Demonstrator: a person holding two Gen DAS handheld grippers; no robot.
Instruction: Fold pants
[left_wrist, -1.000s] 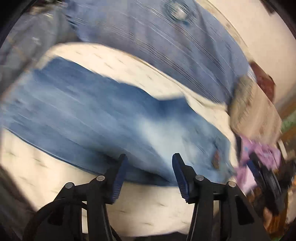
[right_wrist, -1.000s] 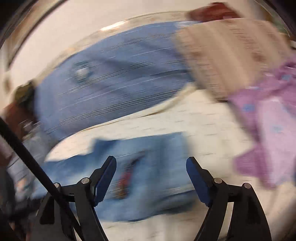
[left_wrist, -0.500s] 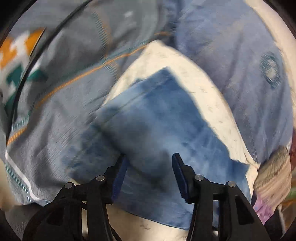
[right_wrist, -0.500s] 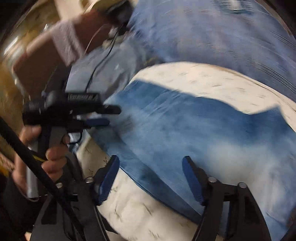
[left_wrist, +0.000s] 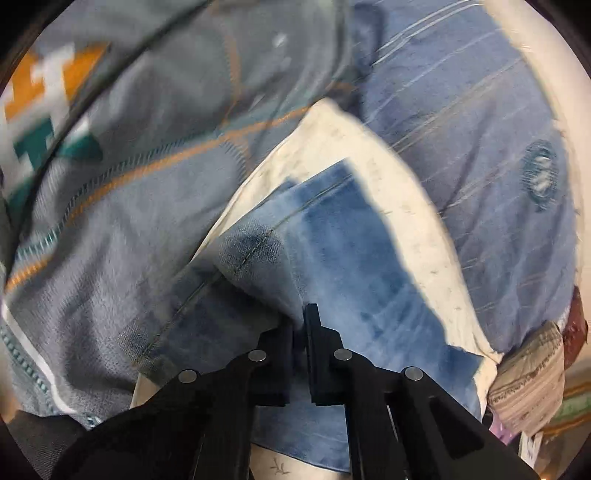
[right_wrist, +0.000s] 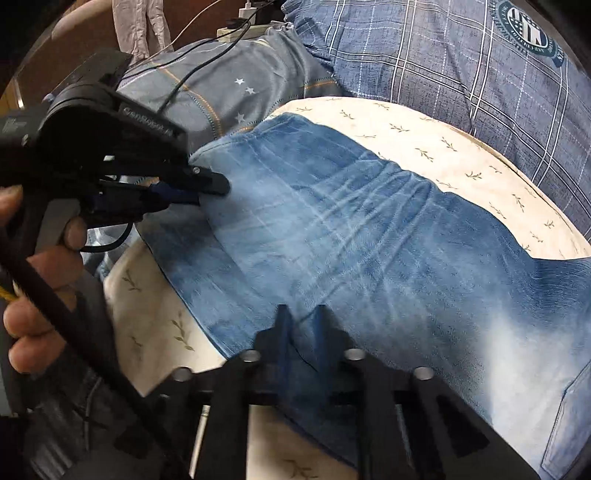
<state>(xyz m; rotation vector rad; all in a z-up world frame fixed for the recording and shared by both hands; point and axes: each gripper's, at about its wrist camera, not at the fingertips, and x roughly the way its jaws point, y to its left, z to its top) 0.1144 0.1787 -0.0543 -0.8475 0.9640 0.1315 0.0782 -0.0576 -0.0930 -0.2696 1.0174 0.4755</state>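
Denim pants (right_wrist: 369, 236) in both grippers

The pants (right_wrist: 369, 251) are washed blue denim, faded pale in patches. Under them the sheet (right_wrist: 424, 140) is cream with small olive sprigs. Beyond the black right claw (right_wrist: 301, 325) lies blue cloth (right_wrist: 443, 55) checked in white, and grey cloth (right_wrist: 229, 92) with white stars.
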